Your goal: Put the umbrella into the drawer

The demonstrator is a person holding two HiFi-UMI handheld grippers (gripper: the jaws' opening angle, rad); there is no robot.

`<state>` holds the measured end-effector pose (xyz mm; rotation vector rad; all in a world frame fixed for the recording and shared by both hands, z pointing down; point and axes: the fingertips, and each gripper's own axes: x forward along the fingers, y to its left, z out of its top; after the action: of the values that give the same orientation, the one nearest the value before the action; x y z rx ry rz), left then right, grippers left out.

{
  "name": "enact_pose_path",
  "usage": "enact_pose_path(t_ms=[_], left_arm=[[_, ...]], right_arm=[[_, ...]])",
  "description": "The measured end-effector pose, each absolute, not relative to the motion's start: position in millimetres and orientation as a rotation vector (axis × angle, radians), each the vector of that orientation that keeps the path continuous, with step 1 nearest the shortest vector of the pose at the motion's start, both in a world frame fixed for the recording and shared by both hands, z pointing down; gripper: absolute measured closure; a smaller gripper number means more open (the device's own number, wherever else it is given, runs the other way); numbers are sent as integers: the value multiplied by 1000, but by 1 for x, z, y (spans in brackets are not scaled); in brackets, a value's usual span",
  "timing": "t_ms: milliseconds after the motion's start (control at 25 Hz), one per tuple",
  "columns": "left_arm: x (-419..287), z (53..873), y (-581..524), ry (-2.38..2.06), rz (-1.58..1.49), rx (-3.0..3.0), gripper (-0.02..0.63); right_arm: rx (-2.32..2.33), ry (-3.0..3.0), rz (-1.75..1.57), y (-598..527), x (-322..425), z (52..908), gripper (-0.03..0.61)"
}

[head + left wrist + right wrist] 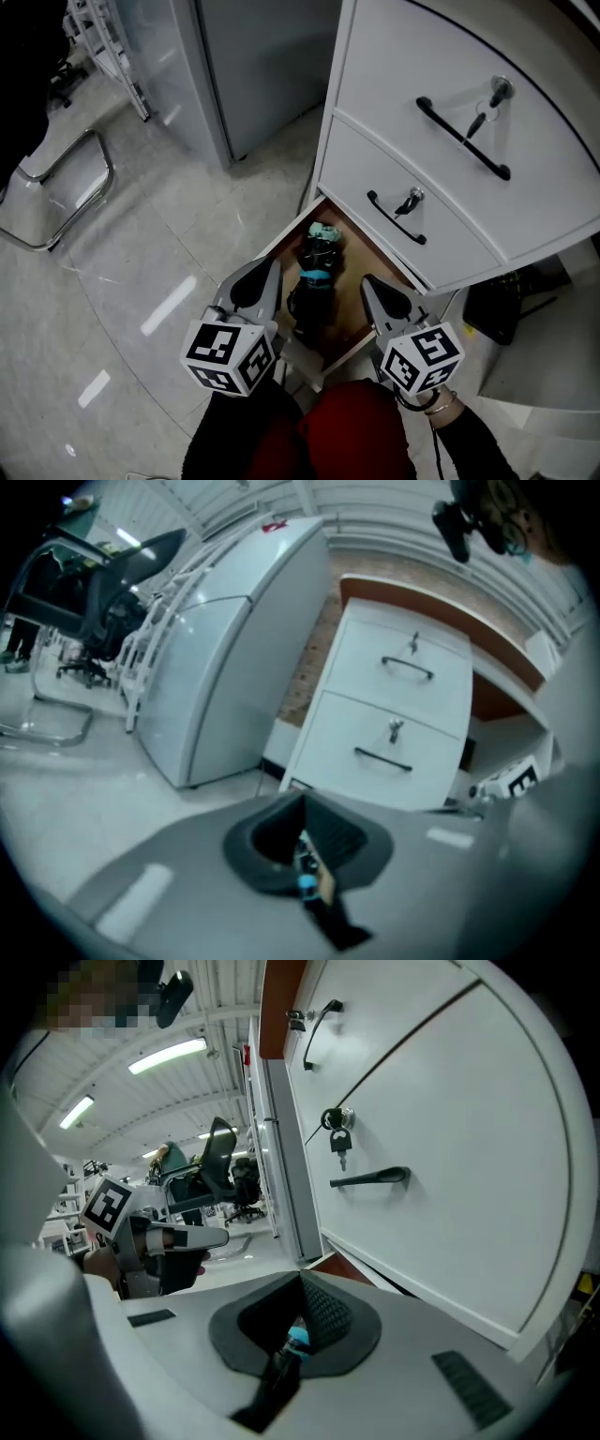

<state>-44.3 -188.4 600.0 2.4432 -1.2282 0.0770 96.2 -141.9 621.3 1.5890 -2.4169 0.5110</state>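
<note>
The umbrella [316,272] lies folded inside the open bottom drawer [354,305]. 2 grippers hang above the drawer's front end: the left gripper [273,263] over its left edge, the right gripper [367,280] over its right side. Both have jaws pressed together, pinching nothing.

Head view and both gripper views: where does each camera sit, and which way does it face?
Head view: on the person's head, facing steeply down at the open drawer holding the umbrella; left claw, right claw and sleeves show.
Left gripper view: on the left claw, facing along its shut jaws to the white cabinet; the right claw shows at right.
Right gripper view: on the right claw, facing the cabinet's front; the left claw shows at left.
Shared: all three show the cabinet's handles.
</note>
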Motion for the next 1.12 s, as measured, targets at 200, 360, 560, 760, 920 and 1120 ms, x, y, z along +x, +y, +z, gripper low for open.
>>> enact_pose_path(t_ms=[200,360,560,760,920,1120], left_arm=[[-65,591,-174,-1290,76,2465,612],[-73,581,-170,-1337,76,2503,611],[-78,573,-162,-1337,79,2536,611],[-78,575,-150,-1297,121,2564,611],[-77,576,-143,-1268,137,2582,611],[-78,574,-136,-1254,139,2604,611]], right_arm=[[1587,-2464,466,-133,96,609,577],[1602,-2489,447,-127,99,599,577],[1629,-2504,438,-122,103,590,577],[1647,-2536,411,-118,104,574,577],[1653,-2574,356,-112,104,559,577],[1653,-2615,330,-101,110,547,577]])
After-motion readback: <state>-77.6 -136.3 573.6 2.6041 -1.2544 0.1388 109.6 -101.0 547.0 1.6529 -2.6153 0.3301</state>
